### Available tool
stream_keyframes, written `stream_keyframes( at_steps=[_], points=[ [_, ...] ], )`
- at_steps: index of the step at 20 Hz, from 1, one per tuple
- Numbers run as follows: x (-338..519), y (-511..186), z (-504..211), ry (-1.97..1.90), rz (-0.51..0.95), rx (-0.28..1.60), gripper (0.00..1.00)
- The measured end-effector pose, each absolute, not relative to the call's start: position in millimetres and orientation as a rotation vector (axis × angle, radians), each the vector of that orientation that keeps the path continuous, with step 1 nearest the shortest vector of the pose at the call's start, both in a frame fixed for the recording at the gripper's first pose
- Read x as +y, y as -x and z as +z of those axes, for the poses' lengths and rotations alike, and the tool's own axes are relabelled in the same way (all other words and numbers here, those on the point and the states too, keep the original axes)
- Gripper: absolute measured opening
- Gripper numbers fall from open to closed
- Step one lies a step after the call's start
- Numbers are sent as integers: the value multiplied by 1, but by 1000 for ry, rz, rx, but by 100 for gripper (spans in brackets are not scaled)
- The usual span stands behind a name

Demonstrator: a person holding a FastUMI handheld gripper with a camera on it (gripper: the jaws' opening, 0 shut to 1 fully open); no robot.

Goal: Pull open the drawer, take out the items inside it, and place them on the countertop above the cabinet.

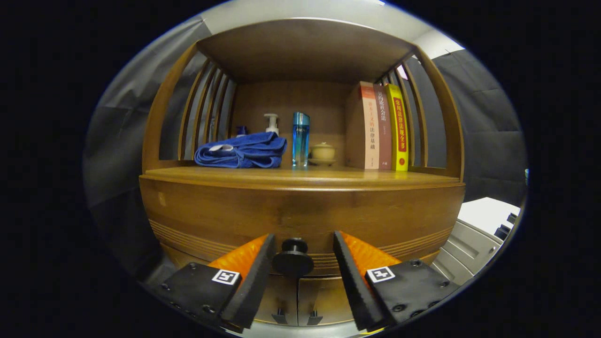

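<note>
A: Between the fingers sat the drawer knob (293, 257), dark and round, on the drawer front (300, 213). Contact?

B: None seen. Gripper (300, 249) was spread wide, a gap on each side of the knob, nothing held.

A: Drawer state?

B: Looked closed, front flush under the countertop (300, 177). Contents hidden.

A: Beyond the fingers?

B: Up on the countertop: folded blue towel (242, 151) ahead-left, white pump bottle (272, 123) behind it, blue bottle (300, 139) straight ahead, small lidded cup (323, 152) just right of that, three upright books (385, 127) further right.

A: Below the knob?

B: Two cabinet doors (296, 300), small handles side by side.
</note>
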State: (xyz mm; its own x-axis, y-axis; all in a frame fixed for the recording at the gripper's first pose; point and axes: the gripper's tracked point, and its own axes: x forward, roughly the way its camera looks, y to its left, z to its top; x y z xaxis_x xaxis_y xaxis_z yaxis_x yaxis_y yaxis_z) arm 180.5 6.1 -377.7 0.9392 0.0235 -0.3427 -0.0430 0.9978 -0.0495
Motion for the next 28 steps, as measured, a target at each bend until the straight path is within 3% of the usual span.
stream_keyframes(
  at_steps=[4,10,17,19,28],
  points=[
    [17,-176,-383,35,38,345,70],
    [14,-188,-377,-23,15,344,42],
    [13,-169,-365,-11,4,342,41],
    [12,-158,-360,-7,4,354,34],
    [9,-94,-344,-23,4,405,34]
  ],
)
